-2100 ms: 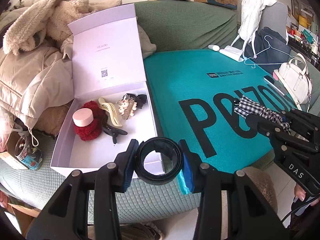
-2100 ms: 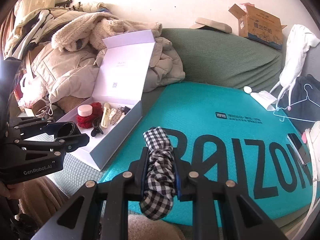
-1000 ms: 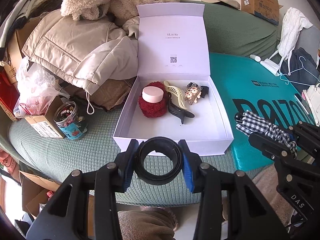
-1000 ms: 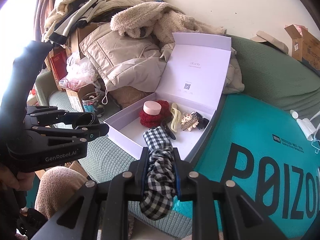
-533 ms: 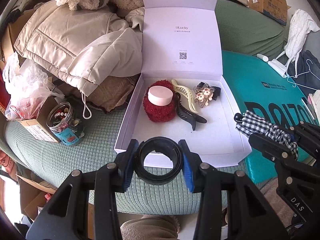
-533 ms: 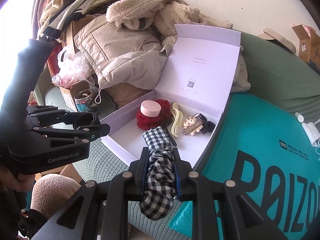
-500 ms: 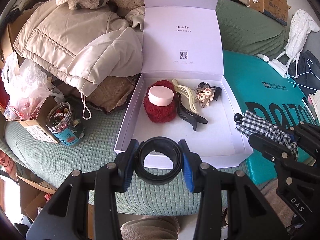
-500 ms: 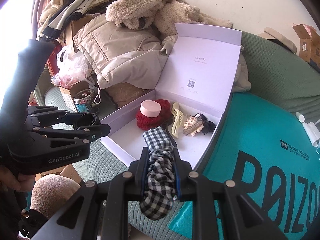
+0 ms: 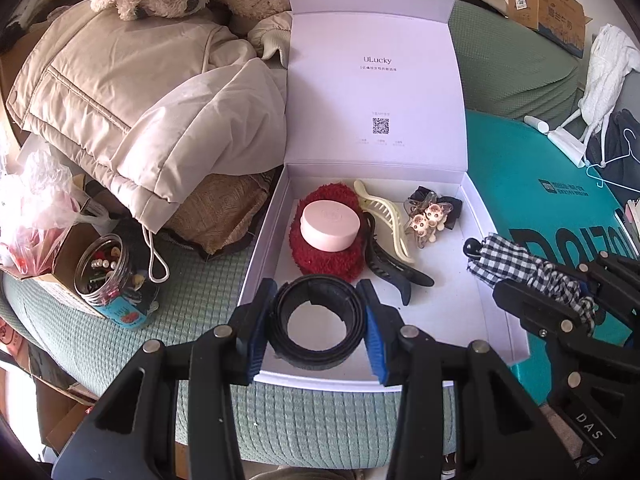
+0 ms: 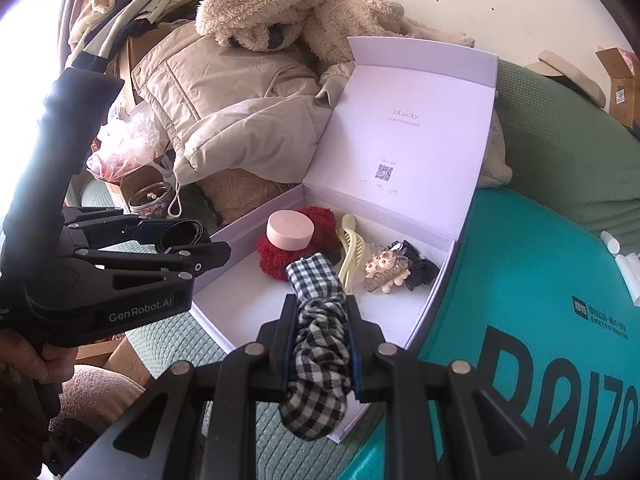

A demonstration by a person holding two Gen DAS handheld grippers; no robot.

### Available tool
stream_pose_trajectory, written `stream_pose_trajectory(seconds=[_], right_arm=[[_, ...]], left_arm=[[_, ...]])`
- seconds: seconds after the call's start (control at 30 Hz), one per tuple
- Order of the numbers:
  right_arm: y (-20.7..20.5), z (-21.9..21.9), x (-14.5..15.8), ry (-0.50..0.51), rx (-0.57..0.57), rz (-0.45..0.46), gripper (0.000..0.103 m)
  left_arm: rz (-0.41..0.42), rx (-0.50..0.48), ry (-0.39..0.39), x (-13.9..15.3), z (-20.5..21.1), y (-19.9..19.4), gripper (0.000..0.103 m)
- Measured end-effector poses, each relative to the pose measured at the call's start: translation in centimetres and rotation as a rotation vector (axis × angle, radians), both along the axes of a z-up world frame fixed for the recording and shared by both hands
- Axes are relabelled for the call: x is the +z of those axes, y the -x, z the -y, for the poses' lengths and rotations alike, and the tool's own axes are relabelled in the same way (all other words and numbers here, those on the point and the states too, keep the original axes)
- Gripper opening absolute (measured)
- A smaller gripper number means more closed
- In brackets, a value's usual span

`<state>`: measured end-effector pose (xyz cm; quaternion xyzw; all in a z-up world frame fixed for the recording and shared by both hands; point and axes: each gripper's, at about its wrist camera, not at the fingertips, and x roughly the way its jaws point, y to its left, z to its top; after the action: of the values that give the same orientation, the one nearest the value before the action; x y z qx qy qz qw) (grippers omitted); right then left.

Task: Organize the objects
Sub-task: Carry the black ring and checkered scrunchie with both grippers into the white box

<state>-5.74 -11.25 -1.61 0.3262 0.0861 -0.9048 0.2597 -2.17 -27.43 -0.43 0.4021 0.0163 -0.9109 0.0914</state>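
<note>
We're mid-delivery: both held items hang over the open white box [image 9: 516,344], not yet released. Our left gripper [image 9: 318,322] has its fingers clamped on a coiled black band [image 9: 316,334] above the box's near-left corner; our right gripper [image 10: 320,354] has its fingers squeezed tight on a black-and-white checked scrunchie [image 10: 316,344] above the near-right part of the floor. Next move, as we read it: lower each over bare floor in the front half, clear of what's already inside, then part the fingers and back out. Count in the box: one red fuzzy scrunchie [image 9: 326,258] with one pink round case [image 9: 329,226] sitting on it, one cream claw clip [image 9: 386,218], one dark clip [image 9: 390,270], one animal-figure clip with a black bow [image 9: 432,214]. In the air: two. Outside, left of the box: one jar of small bits [image 9: 108,276].
</note>
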Motion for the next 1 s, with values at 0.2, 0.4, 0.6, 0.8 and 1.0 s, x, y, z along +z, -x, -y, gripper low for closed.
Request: stream_pose_trajectory(seconds=[0.2, 0.4, 0.6, 0.8, 1.0], right_arm=[[2.0, 0.4, 0.0, -0.007, 0.009, -0.003, 0.021], [4.2, 0.5, -0.4, -0.004, 0.011, 0.014, 0.021], [6.6, 0.3, -1.0, 0.000, 0.004, 0.031, 0.021], [9.2, 0.7, -1.4, -0.002, 0.012, 0.039, 0.021], [12.0, 1.6, -1.7, 0.000, 0.030, 0.043, 0.021]], left_arm=[[0.001, -0.011, 0.003, -0.3, 0.3, 2.3, 0.039], [-0.010, -0.017, -0.007, -0.4, 1.2, 4.4, 0.039], [-0.019, -0.039, 0.006, -0.3, 1.1, 6.9, 0.039], [-0.029, -0.055, 0.008, -0.3, 0.8, 9.6, 0.039], [-0.034, -0.053, -0.003, -0.6, 1.3, 12.0, 0.039]])
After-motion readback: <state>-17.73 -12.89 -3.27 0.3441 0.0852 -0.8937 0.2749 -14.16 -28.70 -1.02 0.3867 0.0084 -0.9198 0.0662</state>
